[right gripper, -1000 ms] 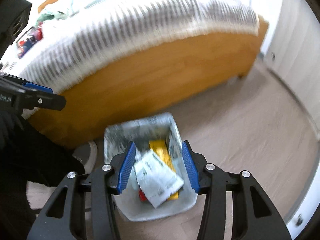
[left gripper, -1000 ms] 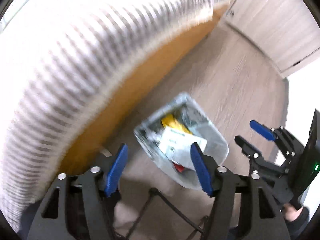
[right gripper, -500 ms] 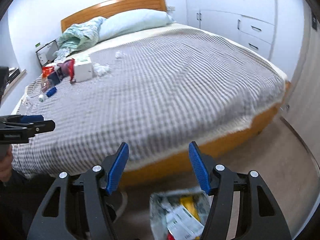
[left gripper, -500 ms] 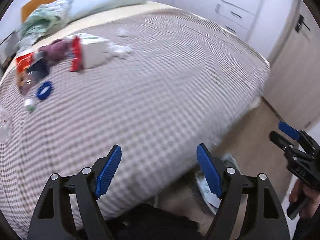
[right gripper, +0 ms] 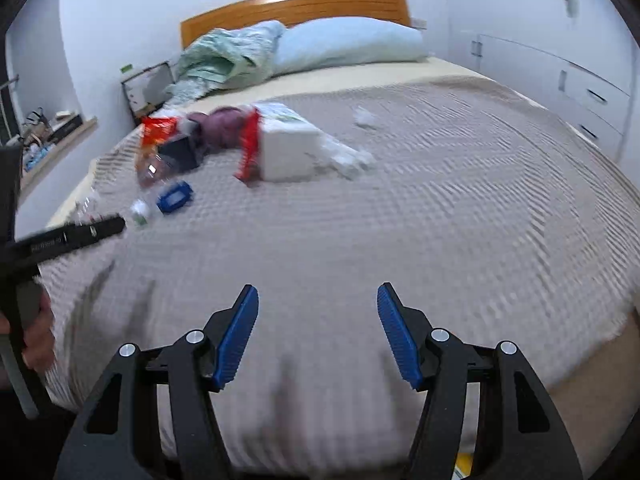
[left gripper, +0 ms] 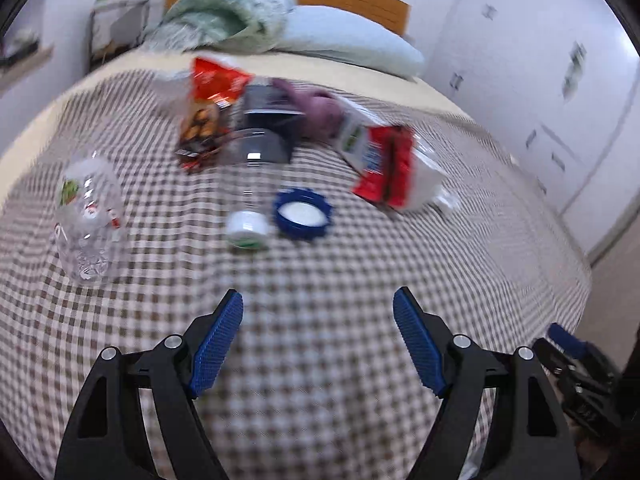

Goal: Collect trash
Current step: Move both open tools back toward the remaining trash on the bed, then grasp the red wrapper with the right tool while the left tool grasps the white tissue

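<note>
Fingers of both grippers gape with nothing between them, poised over the checked bedspread.

Left gripper (left gripper: 318, 344) has just been opening wider; right gripper (right gripper: 318, 334) has just been closing a little, and both hold only air. Trash lies on the bed (left gripper: 320, 280) ahead of the left gripper: a blue lid (left gripper: 303, 214) at 12 o'clock, a clear bottle (left gripper: 249, 200) with a white cap touching its 9 o'clock side, a clear plastic cup (left gripper: 89, 220) well off at 10 o'clock, a red snack bag (left gripper: 208, 112) at 11 o'clock, a red-and-white carton (left gripper: 394, 168) at 1 o'clock. From the right gripper, the same cluster sits at 10 to 11 o'clock, and a crumpled tissue (right gripper: 365, 117) at 12 o'clock.
</note>
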Motion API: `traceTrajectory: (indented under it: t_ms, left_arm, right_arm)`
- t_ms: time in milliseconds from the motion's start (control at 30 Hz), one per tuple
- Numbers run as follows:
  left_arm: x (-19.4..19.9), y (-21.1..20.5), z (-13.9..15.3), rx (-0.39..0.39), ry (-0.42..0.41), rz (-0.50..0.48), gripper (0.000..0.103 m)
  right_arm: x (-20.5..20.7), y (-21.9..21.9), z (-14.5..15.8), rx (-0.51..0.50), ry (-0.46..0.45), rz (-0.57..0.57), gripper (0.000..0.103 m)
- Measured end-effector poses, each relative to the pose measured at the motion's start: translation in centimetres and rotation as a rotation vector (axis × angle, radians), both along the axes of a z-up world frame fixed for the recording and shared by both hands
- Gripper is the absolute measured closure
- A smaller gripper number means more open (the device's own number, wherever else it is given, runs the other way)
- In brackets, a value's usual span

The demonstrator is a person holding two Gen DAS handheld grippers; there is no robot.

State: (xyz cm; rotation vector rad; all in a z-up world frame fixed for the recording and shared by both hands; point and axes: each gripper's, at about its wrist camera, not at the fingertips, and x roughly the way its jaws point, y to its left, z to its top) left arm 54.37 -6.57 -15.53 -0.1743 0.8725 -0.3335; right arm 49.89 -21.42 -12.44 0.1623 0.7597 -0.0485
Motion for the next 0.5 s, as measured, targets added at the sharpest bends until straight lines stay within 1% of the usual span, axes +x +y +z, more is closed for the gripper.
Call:
traceTrajectory:
  t_ms: [33, 67, 133, 200, 267, 333, 400, 500]
  left_arm:
    - [1.0, 1.1, -0.3, -0.026, 0.022, 0.024, 0.028]
    - [1.4, 1.6, -0.5, -0.036, 0.033, 0.028, 0.028]
    - [2.6, 2.4, -0.9, -0.058, 0.056, 0.033, 0.028]
    - [3.6, 2.8, -0.8, -0.059, 0.057, 0.046, 0.028]
    - [4.5, 3.0, -0.7, -0.066, 0.051, 0.048, 0.028]
    - [5.2, 3.3, -1.0, -0.089, 0.068, 0.059, 0.028]
    - [5.4, 3.2, -1.6, -0.067, 0.107, 0.076, 0.028]
    - [5.8, 3.3, -2.2, -0.046, 0.125, 0.067, 0.028]
  right_arm:
    - [1.6, 1.0, 0.2, 0.01, -0.012, 0.018, 0.049]
    - [3.1, 1.9, 0.2, 0.017, -0.022, 0.035, 0.05]
    - [5.8, 3.5, 0.2, 0.024, -0.023, 0.049, 0.056]
    - [8.1, 4.6, 0.1, 0.037, -0.028, 0.052, 0.057]
    - [10.6, 5.2, 0.0, 0.054, -0.035, 0.029, 0.058]
    - [13.2, 5.7, -0.8, 0.069, -0.015, 0.012, 0.058]
    - [15.1, 5.9, -1.6, 0.063, -0.005, 0.007, 0.062]
    - [17.3, 5.5, -2.3, 0.074, -0.005, -0.013, 0.063]
